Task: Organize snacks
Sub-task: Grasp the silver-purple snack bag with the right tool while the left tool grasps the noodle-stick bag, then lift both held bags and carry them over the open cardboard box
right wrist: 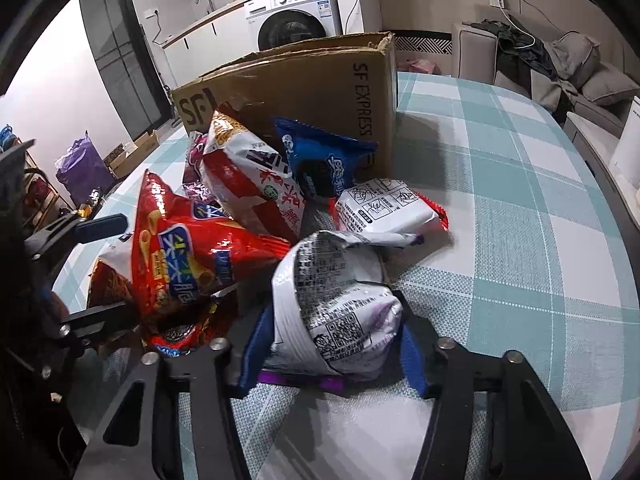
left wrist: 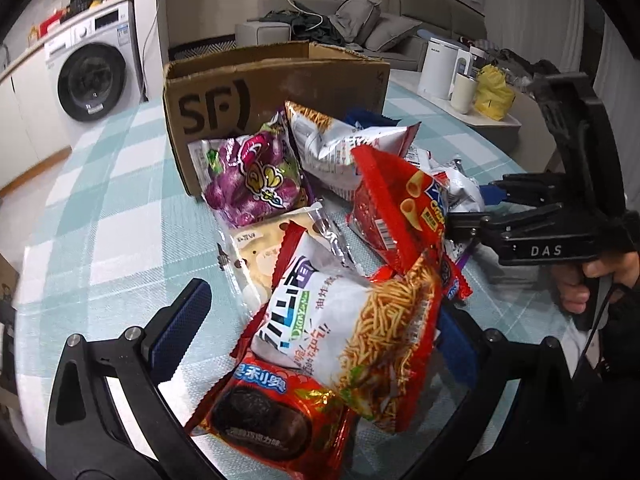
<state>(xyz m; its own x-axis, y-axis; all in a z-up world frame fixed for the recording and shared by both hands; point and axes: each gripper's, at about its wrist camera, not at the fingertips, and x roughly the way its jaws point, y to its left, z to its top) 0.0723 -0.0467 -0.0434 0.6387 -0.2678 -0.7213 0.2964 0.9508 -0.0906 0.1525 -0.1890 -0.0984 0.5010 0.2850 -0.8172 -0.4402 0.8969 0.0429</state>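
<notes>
A pile of snack packets lies on the checked table in front of an open SF cardboard box, which also shows in the right wrist view. My left gripper is open around a white-and-red noodle snack bag, above a red chocolate cookie packet. My right gripper is shut on a white-and-purple packet; it shows at the right of the left wrist view. A red corn-roll bag lies left of it. A purple grape packet leans on the box.
A blue cookie packet and a white-red bag lean on the box. A white kettle, cup and yellow bag stand at the table's far right. A washing machine and a sofa stand beyond.
</notes>
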